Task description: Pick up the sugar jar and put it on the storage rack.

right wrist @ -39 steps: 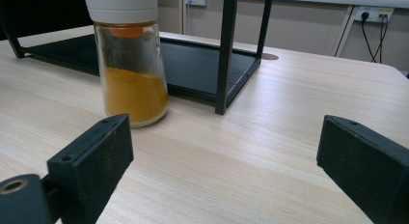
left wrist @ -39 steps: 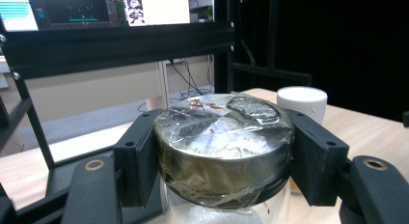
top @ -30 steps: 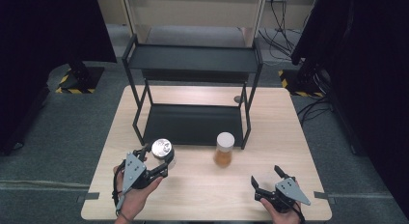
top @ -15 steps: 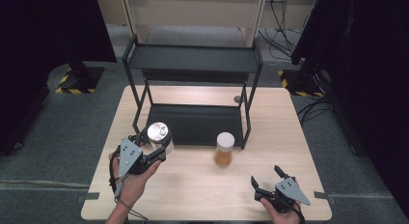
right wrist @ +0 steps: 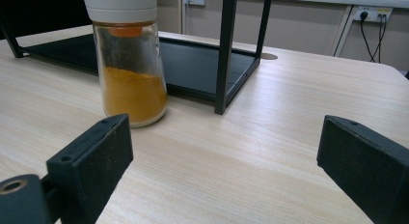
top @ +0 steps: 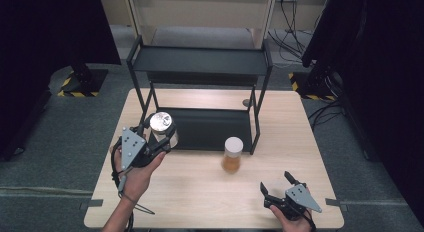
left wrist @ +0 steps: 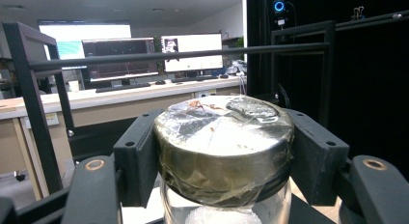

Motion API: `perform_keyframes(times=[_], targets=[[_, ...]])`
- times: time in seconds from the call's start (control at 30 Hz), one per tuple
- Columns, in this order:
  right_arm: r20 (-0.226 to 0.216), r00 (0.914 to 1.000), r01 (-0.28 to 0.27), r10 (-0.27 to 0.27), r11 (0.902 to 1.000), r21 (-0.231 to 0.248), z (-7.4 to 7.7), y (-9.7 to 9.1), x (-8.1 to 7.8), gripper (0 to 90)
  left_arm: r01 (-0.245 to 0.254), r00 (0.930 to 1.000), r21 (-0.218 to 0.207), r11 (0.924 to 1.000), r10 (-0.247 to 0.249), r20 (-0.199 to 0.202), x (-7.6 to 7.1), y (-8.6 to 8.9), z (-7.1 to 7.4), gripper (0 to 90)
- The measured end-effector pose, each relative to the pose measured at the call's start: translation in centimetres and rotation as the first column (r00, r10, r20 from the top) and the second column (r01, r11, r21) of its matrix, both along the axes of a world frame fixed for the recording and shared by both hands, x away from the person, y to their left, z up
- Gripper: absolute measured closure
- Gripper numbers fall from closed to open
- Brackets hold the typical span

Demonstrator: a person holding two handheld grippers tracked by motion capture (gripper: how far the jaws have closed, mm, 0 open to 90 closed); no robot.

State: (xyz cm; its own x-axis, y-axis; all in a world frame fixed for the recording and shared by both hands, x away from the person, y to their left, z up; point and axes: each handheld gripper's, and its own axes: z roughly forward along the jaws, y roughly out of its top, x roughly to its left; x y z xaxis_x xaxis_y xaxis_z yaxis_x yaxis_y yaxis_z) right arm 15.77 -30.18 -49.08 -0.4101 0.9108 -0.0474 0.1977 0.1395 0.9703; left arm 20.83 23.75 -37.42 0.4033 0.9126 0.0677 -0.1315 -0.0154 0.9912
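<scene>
- A person's left gripper (top: 161, 142) holds a clear glass jar with a foil-wrapped metal lid (left wrist: 223, 144); its black jaws are clamped on either side of the lid.
- In the high view, the jar hangs above the table's left part, at the front left corner of a black metal two-tier shelf rack (top: 200, 67).
- The jar looks rigid, breakable and fairly heavy; wrinkled foil may slip, so gripping the lid squarely seems safest.
- The right gripper (top: 280, 188) rests low at the front right of the pale wooden table (top: 200, 202), jaws spread wide, holding nothing.
- A glass spice jar of orange powder with a white cap (right wrist: 129, 64) stands just before the rack.
</scene>
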Motion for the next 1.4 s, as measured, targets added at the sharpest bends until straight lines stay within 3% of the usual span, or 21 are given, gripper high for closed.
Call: perform_keyframes(times=[0.53, 1.4], targets=[[0.0, 1.0, -0.001, 0.001, 1.0, -0.006, 0.0, 0.0, 0.0, 5.6, -0.035, 0.9988, -0.015, 0.9993, 0.035, 0.035, 1.7, -0.7, 2.3, 34.7], [0.0, 1.0, -0.001, 0.001, 0.9999, -0.01, 0.1, 0.1, 0.0, 5.5, -0.108, 0.9902, -0.04, 0.9933, 0.111, 0.085, 4.3, -1.4, 6.6, 34.7]])
